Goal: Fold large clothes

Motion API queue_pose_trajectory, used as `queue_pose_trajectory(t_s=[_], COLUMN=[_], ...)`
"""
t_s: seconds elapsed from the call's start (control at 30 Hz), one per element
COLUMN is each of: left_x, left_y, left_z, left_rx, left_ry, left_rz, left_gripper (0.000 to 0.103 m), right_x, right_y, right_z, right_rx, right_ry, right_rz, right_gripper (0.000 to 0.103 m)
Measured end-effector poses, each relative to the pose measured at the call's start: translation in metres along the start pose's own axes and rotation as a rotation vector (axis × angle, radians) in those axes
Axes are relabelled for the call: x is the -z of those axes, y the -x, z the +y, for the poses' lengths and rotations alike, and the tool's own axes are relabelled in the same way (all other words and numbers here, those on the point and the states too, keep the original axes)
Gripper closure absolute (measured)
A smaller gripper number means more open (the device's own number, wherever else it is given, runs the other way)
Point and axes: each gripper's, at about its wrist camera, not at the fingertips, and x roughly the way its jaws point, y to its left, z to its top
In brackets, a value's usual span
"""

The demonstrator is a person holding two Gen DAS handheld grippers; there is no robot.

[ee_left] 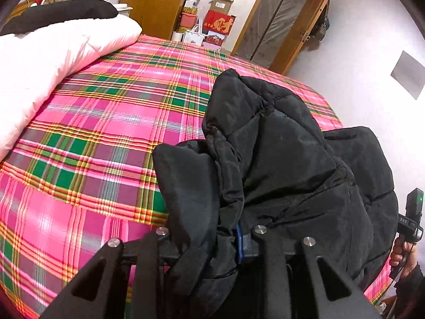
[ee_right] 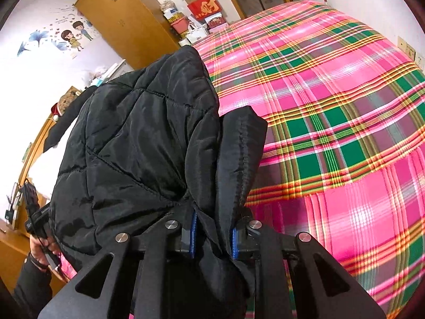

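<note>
A black quilted padded jacket [ee_left: 279,159] hangs lifted above the pink and green plaid bed cover [ee_left: 93,138]. My left gripper [ee_left: 212,242] is shut on a bunched edge of it; the fabric fills the gap between the fingers and hides the left pad. In the right wrist view the same jacket [ee_right: 138,143] rises in front of the camera. My right gripper [ee_right: 212,236] is shut on another bunched edge, with blue pads [ee_right: 193,235] pressing the cloth from both sides. The other hand and its gripper handle [ee_left: 410,220] show at the right edge of the left wrist view.
A white duvet [ee_left: 53,61] with a black garment on it lies at the bed's far left. Beyond the bed stand a wooden wardrobe [ee_left: 156,0], stacked boxes and bags [ee_left: 209,24], and a wooden door frame [ee_left: 281,18]. The plaid cover [ee_right: 332,111] stretches to the right.
</note>
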Motion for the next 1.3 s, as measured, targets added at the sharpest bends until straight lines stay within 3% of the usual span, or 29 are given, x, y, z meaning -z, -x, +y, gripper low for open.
queue_pose_trajectory(t_s=[0.4,0.67,0.87,1.1,1.3], left_x=[0.048,0.067,0.08,0.12,0.142], left_y=[0.08,0.106,0.09,0.036,0.013], left_z=[0.002,0.042,0.086,0.136,0.156], left_rx=[0.006,-0.042,-0.078,-0.114,-0.101], left_ry=[0.009,0.036,0.074,0.141,0.207], left_rz=[-0.024,-0.036,-0.011,0.065,0.068], left_gripper=[0.075,0.075,0.075,0.072,0.064], right_x=[0.052,0.079,0.098,0.122,0.126], right_y=[0.049,0.031,-0.019,-0.08,-0.09], right_z=[0.021,0.049,0.058,0.039,0.025], right_rx=[-0.036,-0.084,-0.096,-0.045,-0.051], right_ry=[0.001,-0.002,-0.015,-0.056,-0.068], right_rz=[0.005,0.033,0.092,0.185,0.203], right_gripper=[0.085,0.085,0.085,0.082,0.066])
